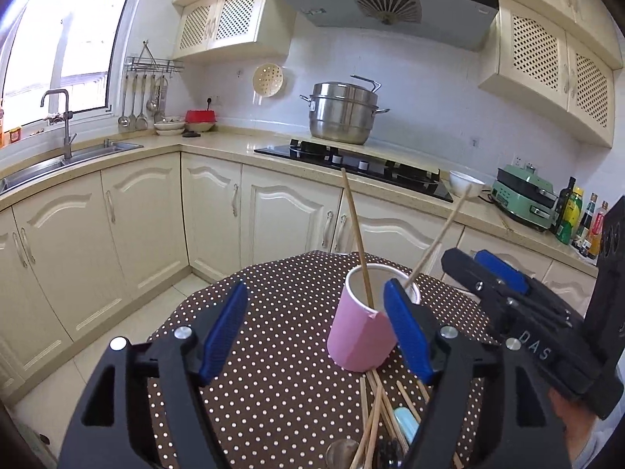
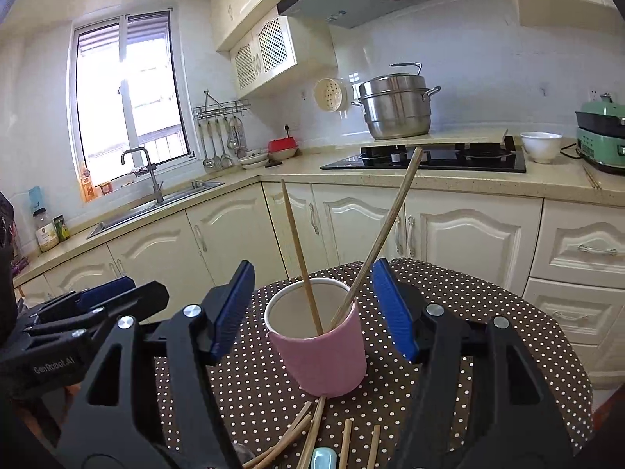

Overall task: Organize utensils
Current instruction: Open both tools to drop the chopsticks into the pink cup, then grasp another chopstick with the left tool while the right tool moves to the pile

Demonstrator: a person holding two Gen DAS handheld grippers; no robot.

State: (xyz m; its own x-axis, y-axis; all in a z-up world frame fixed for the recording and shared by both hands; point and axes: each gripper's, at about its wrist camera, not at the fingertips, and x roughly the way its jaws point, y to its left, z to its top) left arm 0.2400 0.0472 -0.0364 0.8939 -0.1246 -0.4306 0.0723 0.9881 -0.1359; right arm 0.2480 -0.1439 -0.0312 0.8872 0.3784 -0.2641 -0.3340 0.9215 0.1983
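Observation:
A pink cup [image 1: 359, 336] stands upright on the dotted tablecloth [image 1: 273, 371] with two wooden chopsticks [image 1: 357, 234] leaning in it. Loose chopsticks [image 1: 377, 410], a light blue handle [image 1: 406, 424] and a spoon [image 1: 341, 451] lie in front of the cup. My left gripper [image 1: 316, 328] is open and empty, its right finger close beside the cup. In the right wrist view my right gripper [image 2: 312, 308] is open and empty, with its fingers either side of the cup [image 2: 324, 355] above its rim. Loose chopsticks [image 2: 308, 437] lie below it.
The small round table [image 2: 488, 351] stands near cream cabinets [image 1: 136, 226]. The counter holds a sink [image 1: 58, 164], a black hob [image 1: 351, 164] with a steel steamer pot [image 1: 343, 113], a white bowl [image 1: 465, 183], a green cooker [image 1: 523, 199] and bottles [image 1: 578, 219].

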